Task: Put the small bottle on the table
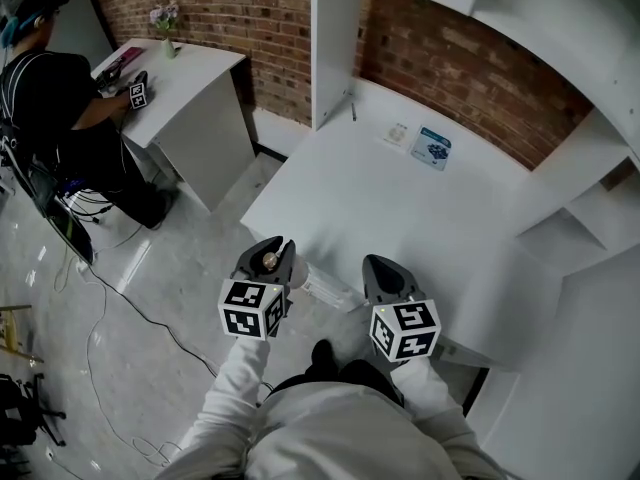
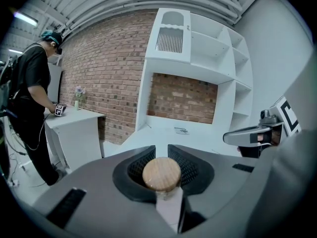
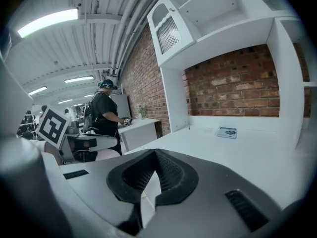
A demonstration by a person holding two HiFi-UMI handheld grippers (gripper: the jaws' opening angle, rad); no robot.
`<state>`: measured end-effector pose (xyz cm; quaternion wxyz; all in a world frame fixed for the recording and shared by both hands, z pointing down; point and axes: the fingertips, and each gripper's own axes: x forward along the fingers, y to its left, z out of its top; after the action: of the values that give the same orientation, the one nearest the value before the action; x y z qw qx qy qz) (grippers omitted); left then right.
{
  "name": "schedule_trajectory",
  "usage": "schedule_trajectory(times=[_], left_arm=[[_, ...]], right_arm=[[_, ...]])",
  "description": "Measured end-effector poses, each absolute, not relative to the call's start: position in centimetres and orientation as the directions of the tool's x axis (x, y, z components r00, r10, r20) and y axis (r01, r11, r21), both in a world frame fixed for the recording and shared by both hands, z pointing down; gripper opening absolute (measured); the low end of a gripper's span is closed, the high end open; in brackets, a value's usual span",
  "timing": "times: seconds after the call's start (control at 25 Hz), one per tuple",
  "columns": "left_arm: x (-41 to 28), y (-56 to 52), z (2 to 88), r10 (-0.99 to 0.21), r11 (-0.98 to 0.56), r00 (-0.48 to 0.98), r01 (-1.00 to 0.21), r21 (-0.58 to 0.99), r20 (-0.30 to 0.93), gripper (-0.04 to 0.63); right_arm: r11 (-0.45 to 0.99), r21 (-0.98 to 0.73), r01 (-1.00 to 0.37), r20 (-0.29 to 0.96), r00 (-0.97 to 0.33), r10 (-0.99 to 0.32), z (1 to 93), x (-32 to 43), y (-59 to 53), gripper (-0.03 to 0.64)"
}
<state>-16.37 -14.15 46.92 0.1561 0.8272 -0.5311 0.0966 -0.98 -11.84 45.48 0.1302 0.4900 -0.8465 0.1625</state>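
Observation:
The small bottle, clear with a round cork stopper, stands upright between the dark pads of my left gripper, which is shut on it. In the head view the cork of the bottle shows in the left gripper, held just off the near left edge of the white table. My right gripper hovers beside it over the table's near edge. Its tips meet with nothing between them.
A blue-and-white card, a smaller white card and a thin pen-like thing lie at the table's far side under white shelving. At the back left a person stands at a white desk. Cables cross the floor.

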Motion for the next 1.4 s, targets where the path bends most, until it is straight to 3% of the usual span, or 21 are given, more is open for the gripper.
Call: schedule_trajectory(times=[1.4], left_arm=[[-9.0,-29.5,50.2,-0.805,-0.452,0.432,-0.891,0.052,0.407,0.089]], right_arm=[[0.436,-0.164,-0.885,0.389,-0.464,-0.796,46.2,4.0,-21.9,0.028]])
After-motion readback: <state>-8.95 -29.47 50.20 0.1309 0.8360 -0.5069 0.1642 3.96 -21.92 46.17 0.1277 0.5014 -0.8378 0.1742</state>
